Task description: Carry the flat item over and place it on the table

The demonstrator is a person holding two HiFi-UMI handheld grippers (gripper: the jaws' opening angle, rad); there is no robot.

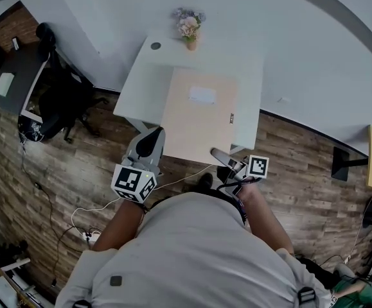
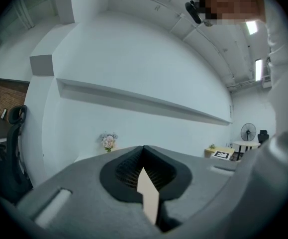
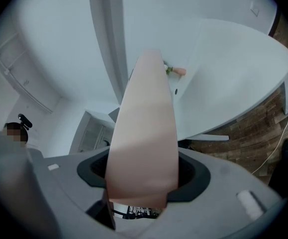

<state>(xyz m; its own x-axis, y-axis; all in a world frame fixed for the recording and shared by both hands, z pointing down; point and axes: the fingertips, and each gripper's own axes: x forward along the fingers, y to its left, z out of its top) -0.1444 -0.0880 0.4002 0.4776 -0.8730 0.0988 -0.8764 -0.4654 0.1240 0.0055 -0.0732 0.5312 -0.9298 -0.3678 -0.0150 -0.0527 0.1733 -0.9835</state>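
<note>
White table (image 1: 144, 76) lies dead ahead and below, flat board (image 1: 198, 117) hanging partly over it, long axis running away from me, near edge clamped in my left gripper (image 1: 155, 136) and right gripper (image 1: 219, 154), both equally close.

Nothing legible anywhere at the moment. The flat board (image 1: 198, 124) carries a white label (image 1: 202, 95) and a small dark tag (image 1: 231, 117) near its right edge, both too small to read. The cube (image 1: 134, 182) on the left gripper (image 1: 157, 135) and the one on the right gripper (image 1: 216, 153) show only black-and-white square markers, no letters or numbers.
</note>
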